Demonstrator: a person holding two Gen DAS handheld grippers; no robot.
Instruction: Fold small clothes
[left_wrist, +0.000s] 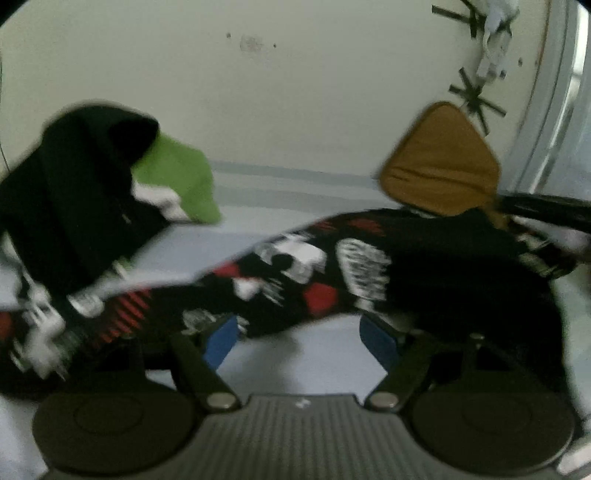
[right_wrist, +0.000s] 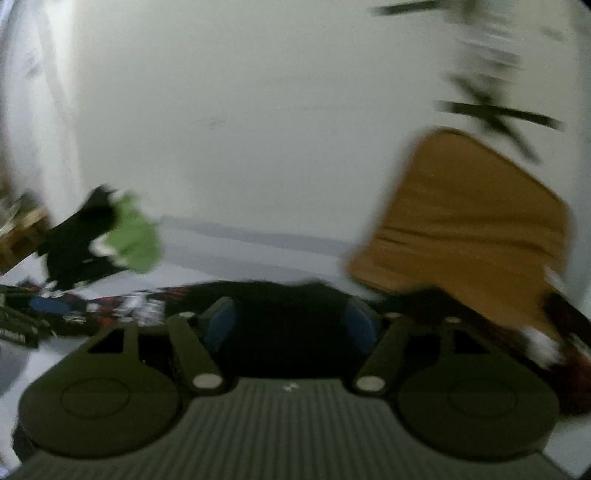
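A black garment with red and white print (left_wrist: 295, 266) lies spread across a pale surface (left_wrist: 295, 369). My left gripper (left_wrist: 301, 341) stands open at the garment's near edge. Its blue pads (left_wrist: 223, 341) are wide apart and only bare surface shows between them. In the blurred right wrist view the same garment (right_wrist: 288, 295) runs dark across the middle. My right gripper (right_wrist: 291, 325) is open low over it, with black cloth showing between its blue pads (right_wrist: 360, 325) and no pad pressing on it.
A heap of black and green clothes (left_wrist: 110, 177) (right_wrist: 110, 236) sits at the back left. A mustard-brown cloth piece (left_wrist: 443, 158) (right_wrist: 469, 214) stands at the back right against the cream wall, which bears black tape marks (left_wrist: 476, 96).
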